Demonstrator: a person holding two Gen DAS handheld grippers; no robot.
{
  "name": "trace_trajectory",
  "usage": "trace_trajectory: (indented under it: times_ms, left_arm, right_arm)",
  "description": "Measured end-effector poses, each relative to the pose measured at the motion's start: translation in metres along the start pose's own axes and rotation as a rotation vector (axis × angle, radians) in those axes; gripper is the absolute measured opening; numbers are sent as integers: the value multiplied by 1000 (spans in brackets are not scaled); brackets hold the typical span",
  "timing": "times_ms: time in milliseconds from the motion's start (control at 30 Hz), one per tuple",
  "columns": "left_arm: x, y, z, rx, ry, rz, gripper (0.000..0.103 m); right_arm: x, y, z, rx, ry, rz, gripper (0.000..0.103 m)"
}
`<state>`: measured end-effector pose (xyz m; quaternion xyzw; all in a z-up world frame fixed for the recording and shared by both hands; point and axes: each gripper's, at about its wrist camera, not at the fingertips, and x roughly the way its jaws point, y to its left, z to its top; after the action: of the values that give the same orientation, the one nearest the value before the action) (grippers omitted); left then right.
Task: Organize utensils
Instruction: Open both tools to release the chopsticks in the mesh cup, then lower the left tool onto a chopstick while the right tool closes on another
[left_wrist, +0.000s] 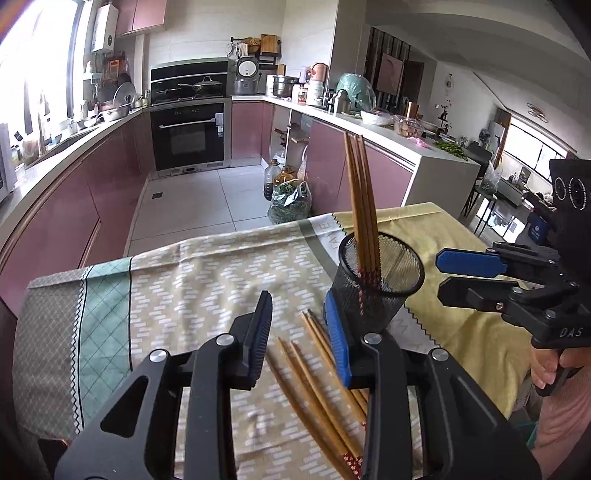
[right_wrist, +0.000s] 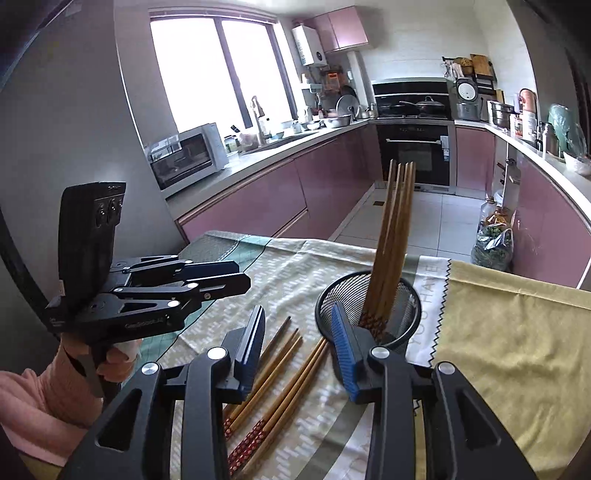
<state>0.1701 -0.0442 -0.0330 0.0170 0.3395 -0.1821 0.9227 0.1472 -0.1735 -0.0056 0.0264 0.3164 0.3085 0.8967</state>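
A black mesh cup (left_wrist: 380, 280) stands on the cloth-covered table and holds several wooden chopsticks (left_wrist: 364, 206) upright; it also shows in the right wrist view (right_wrist: 369, 314). Several more chopsticks (left_wrist: 317, 376) lie flat on the cloth, also in the right wrist view (right_wrist: 280, 376). My left gripper (left_wrist: 299, 332) is open and empty, just above the loose chopsticks, its right finger beside the cup. My right gripper (right_wrist: 299, 336) is open and empty above the same chopsticks; it appears from the side in the left wrist view (left_wrist: 443, 275), right of the cup.
The table carries a patterned cloth (left_wrist: 207, 280) and a yellow cloth (right_wrist: 517, 350). Pink kitchen cabinets (left_wrist: 74, 206) and an oven (left_wrist: 192, 136) line the room beyond. Bags and bottles (left_wrist: 288, 195) sit on the tiled floor.
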Motion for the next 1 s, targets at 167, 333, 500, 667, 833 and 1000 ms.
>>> trace_trajectory:
  times_ms: [167, 333, 500, 667, 833, 1000]
  left_arm:
    - [4, 13, -38, -36, 65, 15, 30]
    - [19, 26, -68, -112, 147, -10, 31]
    - [29, 25, -87, -124, 193, -21, 31]
    - [32, 16, -95, -110, 214, -33, 31]
    - [35, 9, -96, -99, 226, -36, 31]
    - [35, 7, -97, -96, 229, -40, 31]
  right_arm:
    - [26, 8, -27, 16, 98, 5, 35]
    - [54, 7, -58, 71, 192, -14, 35]
    - [67, 6, -75, 101, 240, -45, 35]
    - [70, 11, -82, 92, 252, -77, 35]
    - [71, 18, -85, 70, 259, -106, 35]
    - [71, 22, -87, 55, 264, -130, 35]
